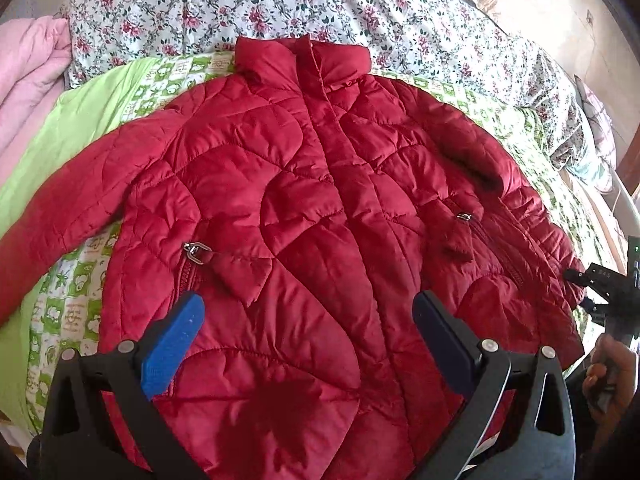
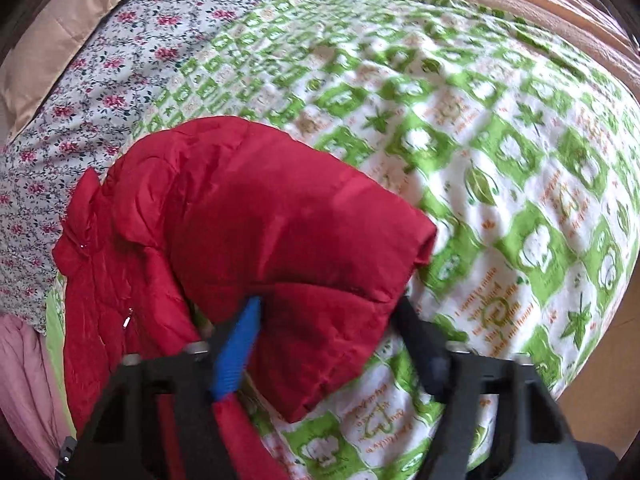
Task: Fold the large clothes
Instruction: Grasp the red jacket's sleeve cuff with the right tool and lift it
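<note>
A red quilted jacket [image 1: 320, 200] lies front up on the bed, zipped, with its collar at the far end. My left gripper [image 1: 308, 320] hovers open over the lower front, blue pad left and dark pad right, with nothing between them. One sleeve stretches out to the left. In the right wrist view the other sleeve [image 2: 280, 220] is lifted and bent, and my right gripper [image 2: 328, 332] has its end between the fingers, both touching the fabric. The right gripper [image 1: 600, 284] also shows at the jacket's right edge in the left wrist view.
A green and white patterned quilt [image 2: 480, 160] lies under the jacket. Floral bedding [image 1: 280, 0] is bunched beyond the collar, and a pink blanket [image 1: 28, 80] lies at the left. A person's hand [image 1: 604, 376] is at the lower right.
</note>
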A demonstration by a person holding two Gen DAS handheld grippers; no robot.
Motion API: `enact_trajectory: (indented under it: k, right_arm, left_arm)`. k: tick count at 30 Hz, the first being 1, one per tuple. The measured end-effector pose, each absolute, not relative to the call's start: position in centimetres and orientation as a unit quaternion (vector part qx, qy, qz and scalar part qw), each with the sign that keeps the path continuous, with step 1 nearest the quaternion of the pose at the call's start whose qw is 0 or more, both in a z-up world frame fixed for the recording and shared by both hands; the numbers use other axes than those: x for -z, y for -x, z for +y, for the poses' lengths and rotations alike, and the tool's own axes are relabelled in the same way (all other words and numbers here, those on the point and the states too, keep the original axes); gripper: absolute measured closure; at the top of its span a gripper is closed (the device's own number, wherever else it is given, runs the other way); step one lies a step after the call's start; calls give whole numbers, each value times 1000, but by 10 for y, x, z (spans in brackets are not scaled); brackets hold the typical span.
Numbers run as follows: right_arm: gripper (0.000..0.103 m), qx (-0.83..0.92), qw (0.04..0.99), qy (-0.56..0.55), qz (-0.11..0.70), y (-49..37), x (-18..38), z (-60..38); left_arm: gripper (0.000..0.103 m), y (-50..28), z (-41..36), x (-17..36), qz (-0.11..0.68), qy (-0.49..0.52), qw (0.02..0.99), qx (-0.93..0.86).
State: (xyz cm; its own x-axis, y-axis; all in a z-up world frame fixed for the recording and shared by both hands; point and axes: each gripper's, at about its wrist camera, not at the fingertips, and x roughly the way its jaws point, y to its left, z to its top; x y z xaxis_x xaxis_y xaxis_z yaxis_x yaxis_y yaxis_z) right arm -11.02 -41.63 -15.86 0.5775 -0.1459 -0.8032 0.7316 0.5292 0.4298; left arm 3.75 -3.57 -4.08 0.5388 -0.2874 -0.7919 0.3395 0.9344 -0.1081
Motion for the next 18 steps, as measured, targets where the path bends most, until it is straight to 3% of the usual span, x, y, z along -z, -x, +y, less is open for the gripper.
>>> enact_trajectory:
  k: [3,6,18]
  right_arm:
    - [76,275,804,-386,360,105,152,-415]
    - [89,269,817,-372,348,101,142,-412]
    - [95,184,884,-306,301,72,68,-371]
  left_arm:
    - [0,-36,-35,40,441,-32,879,180]
    - [0,-36,-36,40,438,-33,879,184]
    - [0,-38,-28,37,438,-21,878,193]
